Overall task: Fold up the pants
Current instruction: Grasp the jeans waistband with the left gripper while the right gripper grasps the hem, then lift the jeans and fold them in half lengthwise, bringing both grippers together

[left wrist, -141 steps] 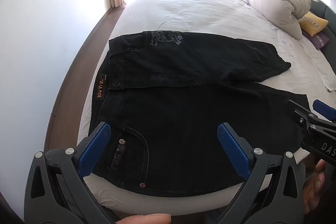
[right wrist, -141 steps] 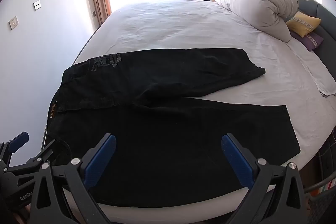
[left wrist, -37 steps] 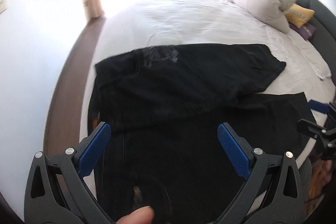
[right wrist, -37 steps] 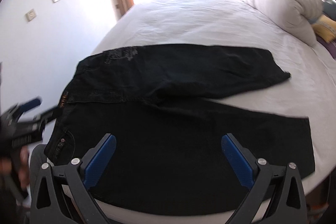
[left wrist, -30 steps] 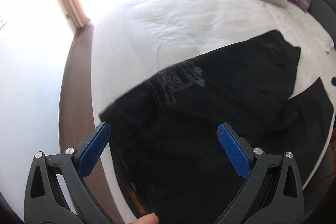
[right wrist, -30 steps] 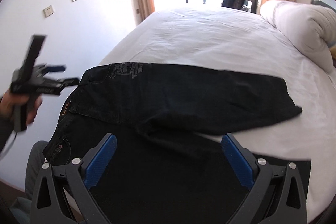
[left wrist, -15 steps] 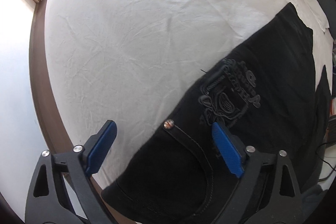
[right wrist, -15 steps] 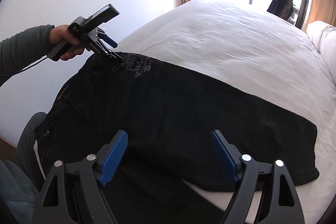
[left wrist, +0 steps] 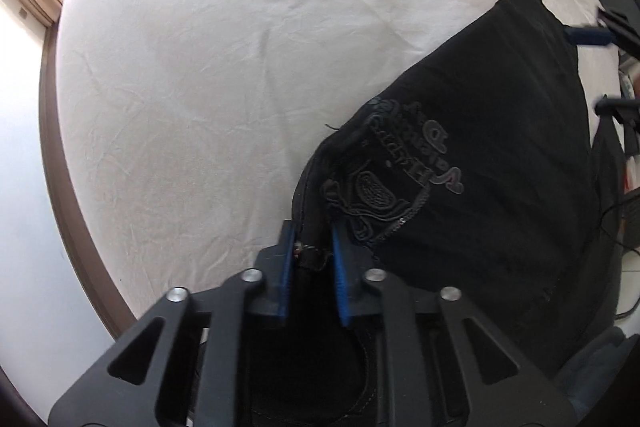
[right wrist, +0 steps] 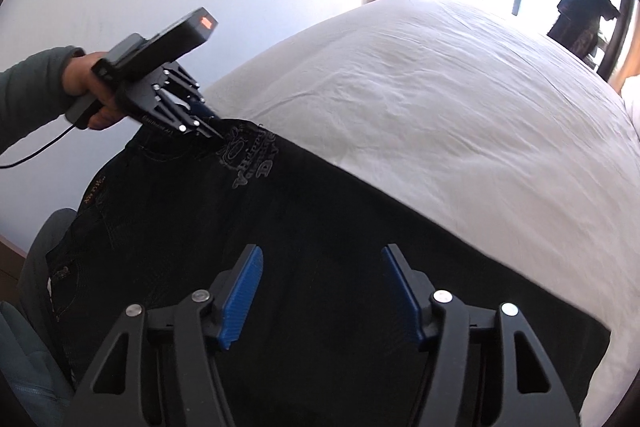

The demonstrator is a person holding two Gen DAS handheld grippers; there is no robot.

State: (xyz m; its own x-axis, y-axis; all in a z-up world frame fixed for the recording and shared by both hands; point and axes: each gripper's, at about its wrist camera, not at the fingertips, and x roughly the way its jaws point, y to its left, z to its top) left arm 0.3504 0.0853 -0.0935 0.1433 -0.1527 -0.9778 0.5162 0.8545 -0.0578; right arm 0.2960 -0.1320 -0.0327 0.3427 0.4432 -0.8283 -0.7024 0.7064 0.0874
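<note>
On the white bed (left wrist: 224,75), in the left wrist view, the black pants (left wrist: 500,155) lie spread across the sheet, reaching toward the right edge of the frame; the left gripper (left wrist: 311,247) has clenched its blue pads on a bunched fold of the waist edge, just beside the embroidered emblem (left wrist: 384,183), its jaws having just been closing with the cloth between them; the fabric below the pads is lost in shadow behind the gripper's frame; at the far right, blurred blue and black tips of the right gripper (left wrist: 600,67) are cut off by the frame edge. In the right wrist view, the right gripper (right wrist: 322,291) hovers over the trouser leg, its jaws having just been closing, yet apart and grasping nothing; the pants (right wrist: 280,227) run from lower right up to the waist at the left, where a hand (right wrist: 86,87) in a grey sleeve holds the left gripper (right wrist: 212,131) pinched on the waist; dark clothing (right wrist: 580,15) hangs at the bright window, its details hard to make out.
</note>
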